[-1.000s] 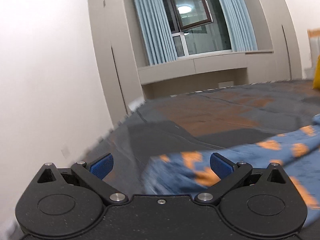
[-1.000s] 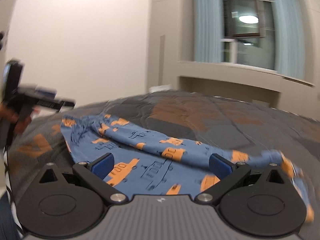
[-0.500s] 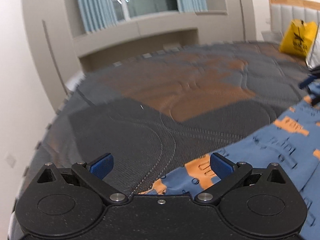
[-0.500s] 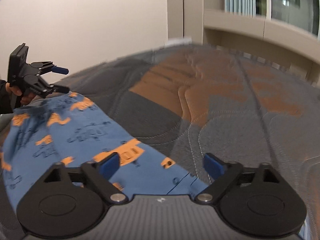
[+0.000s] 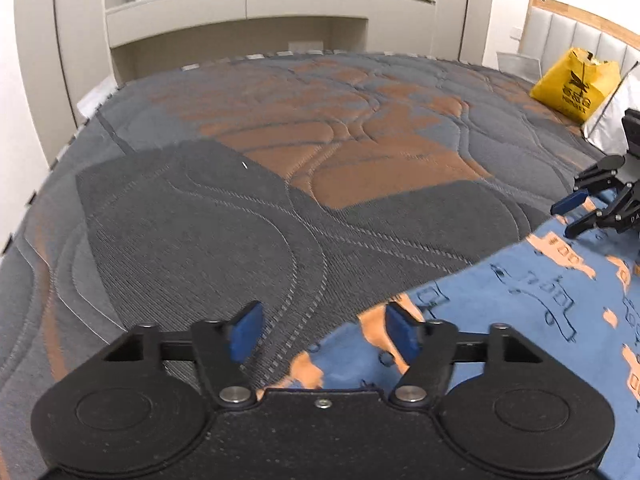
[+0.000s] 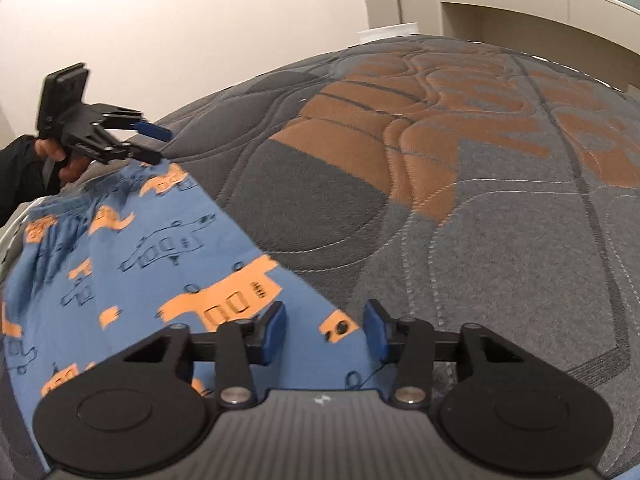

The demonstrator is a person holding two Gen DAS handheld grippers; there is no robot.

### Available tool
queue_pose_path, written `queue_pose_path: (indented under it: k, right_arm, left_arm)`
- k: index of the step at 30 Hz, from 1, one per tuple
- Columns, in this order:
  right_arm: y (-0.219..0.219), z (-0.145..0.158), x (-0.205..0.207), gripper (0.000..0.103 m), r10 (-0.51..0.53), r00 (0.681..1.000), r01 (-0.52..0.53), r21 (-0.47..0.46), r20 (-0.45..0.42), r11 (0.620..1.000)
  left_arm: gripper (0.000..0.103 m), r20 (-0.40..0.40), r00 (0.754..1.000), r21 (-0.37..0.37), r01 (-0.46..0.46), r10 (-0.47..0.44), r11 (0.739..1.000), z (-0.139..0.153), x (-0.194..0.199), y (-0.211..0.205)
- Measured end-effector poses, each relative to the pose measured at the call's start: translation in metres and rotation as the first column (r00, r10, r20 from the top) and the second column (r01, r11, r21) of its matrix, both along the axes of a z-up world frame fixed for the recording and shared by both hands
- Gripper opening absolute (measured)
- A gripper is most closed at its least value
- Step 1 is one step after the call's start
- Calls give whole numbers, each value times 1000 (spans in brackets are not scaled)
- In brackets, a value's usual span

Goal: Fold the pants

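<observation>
The blue pants with orange vehicle prints (image 5: 520, 320) lie spread on the quilted bed, also in the right wrist view (image 6: 132, 272). My left gripper (image 5: 322, 334) is partly open, low over the pants' corner edge, with fabric under the right pad (image 5: 402, 336). My right gripper (image 6: 325, 332) is partly open over the other end's edge. Each gripper shows in the other's view: the right one (image 5: 576, 212) at the far right, the left one (image 6: 154, 142) at the far left. Neither visibly pinches cloth.
The grey and orange quilted bedspread (image 5: 320, 140) covers the bed. A yellow bag (image 5: 574, 84) and a white pillow (image 5: 608, 120) lie by the headboard at right. A window-side cabinet (image 5: 240, 12) stands past the bed's far edge.
Both grippers have dropped down toward the bed and tilted onto the pants' ends. Both jaws have narrowed from wide open. The pants now lie flatter and more stretched out.
</observation>
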State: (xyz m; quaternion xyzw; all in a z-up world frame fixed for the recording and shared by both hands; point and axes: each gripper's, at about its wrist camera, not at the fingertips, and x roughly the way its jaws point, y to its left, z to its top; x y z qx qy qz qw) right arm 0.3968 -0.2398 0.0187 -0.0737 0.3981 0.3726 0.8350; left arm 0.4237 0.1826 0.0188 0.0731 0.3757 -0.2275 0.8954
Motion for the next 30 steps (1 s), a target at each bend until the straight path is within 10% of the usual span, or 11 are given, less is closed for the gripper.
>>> queue_pose_path:
  k: [7,21,30]
  right_arm:
    - [13,4,-16,5,-10,998,15,-73,68,997]
    - [51,39,-5,3,-73,926,155,-198,369,968]
    - [87,0,61,3,-78,953,164,-283,293,945]
  left_arm:
    - [4,-18,1000,33,-17,18,999,-8,-8,-13]
    - [0,284,929,15,-250,236,968,40,-27,-27]
    - [1,128,935,41,-339,332,940,4,12,-14]
